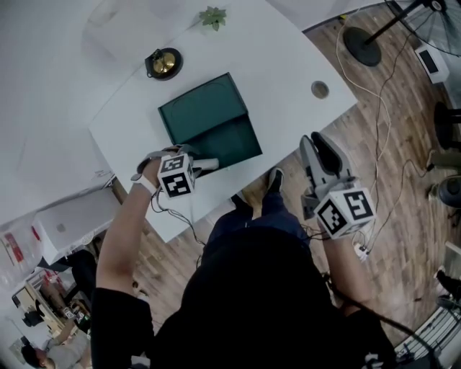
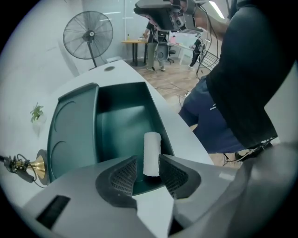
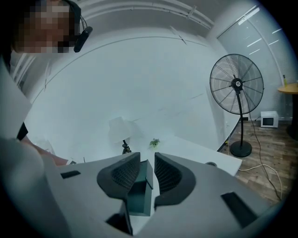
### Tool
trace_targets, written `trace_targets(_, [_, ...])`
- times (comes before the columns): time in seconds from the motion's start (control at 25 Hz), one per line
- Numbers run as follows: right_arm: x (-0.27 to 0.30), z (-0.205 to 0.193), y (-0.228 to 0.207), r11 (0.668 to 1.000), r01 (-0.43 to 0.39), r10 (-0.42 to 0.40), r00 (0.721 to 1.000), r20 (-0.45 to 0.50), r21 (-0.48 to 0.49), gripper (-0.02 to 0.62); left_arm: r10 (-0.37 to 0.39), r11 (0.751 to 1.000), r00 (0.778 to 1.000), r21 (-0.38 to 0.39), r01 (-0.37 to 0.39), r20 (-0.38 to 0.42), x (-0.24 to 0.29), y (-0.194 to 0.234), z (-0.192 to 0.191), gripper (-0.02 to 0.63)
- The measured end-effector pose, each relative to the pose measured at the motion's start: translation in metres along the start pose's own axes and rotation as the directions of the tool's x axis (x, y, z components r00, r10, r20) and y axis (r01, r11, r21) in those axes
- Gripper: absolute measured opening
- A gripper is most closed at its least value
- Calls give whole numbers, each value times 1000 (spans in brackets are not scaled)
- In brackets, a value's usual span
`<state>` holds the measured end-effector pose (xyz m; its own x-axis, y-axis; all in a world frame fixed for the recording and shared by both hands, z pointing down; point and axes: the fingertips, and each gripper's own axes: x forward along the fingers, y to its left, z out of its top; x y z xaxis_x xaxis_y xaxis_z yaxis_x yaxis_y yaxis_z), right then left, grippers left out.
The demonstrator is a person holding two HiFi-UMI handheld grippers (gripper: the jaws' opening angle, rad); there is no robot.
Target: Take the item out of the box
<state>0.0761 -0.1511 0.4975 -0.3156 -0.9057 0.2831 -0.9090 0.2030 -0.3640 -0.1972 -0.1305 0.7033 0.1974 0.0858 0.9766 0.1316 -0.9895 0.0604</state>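
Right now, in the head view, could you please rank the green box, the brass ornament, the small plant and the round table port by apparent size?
1. green box
2. brass ornament
3. small plant
4. round table port, close to the plant in size; the plant sits farther off, so that pair is unsure.

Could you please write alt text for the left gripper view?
The left gripper points down into an open dark green box on a white table, its jaws flanking a white cylindrical roll lying inside. A standing fan is behind.

An office-like workroom with white table, wood floor, pedestal fan, distant desks.
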Motion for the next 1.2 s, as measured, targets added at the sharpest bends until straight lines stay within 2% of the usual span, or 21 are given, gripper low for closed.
trace_targets(0.12, [1,-1,-7,1000,3,-3,1000,-3,7,100,-29,997,997,64,34,-77,10,-3,-6,143])
trace_targets(0.28, [2,-3,-14,1000,8,-8,1000,-4,27,98,-48,991,990,121,64,-132,23,-6,-6,161])
trace_targets(0.56, [-2,-10,-22,999,27,-26,1000,-10,45,97,-46,992,987,113,64,-154,38,-4,-5,178])
trace_targets(0.76, [-2,-11,-21,1000,27,-26,1000,-16,16,94,-8,993,987,114,26,-161,46,0,-2,147])
trace_targets(0.96, [-4,-9,-11,1000,9,-9,1000,-24,6,94,4,998,990,69,6,-144,43,-4,-1,127])
trace_targets(1.2, [-4,0,-1,1000,-16,16,1000,-20,-18,91,63,997,996,-45,-66,-60,24,5,5,126])
